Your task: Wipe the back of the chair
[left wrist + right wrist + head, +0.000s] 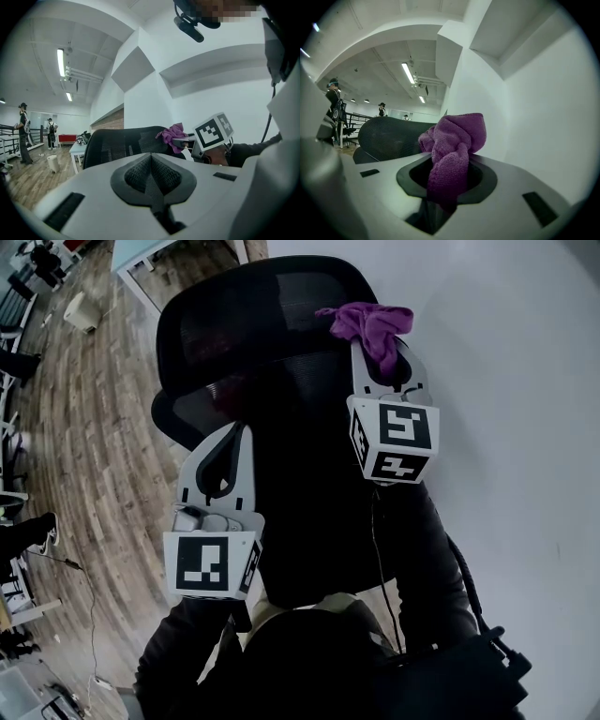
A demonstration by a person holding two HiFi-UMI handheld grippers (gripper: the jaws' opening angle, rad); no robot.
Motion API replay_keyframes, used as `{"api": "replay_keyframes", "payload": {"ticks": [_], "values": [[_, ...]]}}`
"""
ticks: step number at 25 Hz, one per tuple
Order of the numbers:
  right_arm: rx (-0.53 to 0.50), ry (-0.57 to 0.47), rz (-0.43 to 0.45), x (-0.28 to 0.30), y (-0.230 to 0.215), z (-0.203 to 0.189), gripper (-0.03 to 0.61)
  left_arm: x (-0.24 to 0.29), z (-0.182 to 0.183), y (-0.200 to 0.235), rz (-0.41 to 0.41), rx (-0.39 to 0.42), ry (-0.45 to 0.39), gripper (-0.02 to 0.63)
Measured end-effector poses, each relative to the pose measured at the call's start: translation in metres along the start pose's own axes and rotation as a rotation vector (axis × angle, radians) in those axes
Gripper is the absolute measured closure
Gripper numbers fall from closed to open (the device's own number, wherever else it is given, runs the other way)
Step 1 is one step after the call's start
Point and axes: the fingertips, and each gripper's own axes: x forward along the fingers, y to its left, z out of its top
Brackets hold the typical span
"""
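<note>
Open office, wood floor point(84, 427) to the left, white wall point(506, 381) to the right. Right gripper point(445, 183) clamped on a purple cloth point(452, 145), bunched up and standing above the jaws, at the top right edge of the black mesh chair back point(253, 324). Left gripper point(151, 176) with jaws pressed together, nothing between them, lower down, in front of the left side of the chair back.
</note>
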Motion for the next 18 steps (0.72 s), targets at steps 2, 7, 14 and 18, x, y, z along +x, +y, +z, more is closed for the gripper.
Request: {"api": "replay_keyframes", "payload": {"ticks": [2, 7, 14, 18], "values": [[0.007, 0.014, 0.004, -0.001, 0.003, -0.006, 0.468, -0.002, 0.000, 0.001, 0.002, 0.000, 0.003, 0.604], [0.023, 0.017, 0.009, 0.004, 0.006, -0.011, 0.468, -0.004, -0.006, 0.008, 0.018, 0.003, 0.003, 0.604], [0.025, 0.024, 0.030, 0.016, 0.021, -0.005, 0.468, -0.010, -0.003, 0.024, 0.045, -0.007, 0.011, 0.604], [0.027, 0.030, 0.050, 0.020, 0.031, -0.002, 0.468, -0.015, 0.000, 0.030, 0.064, -0.012, 0.015, 0.604]]}}
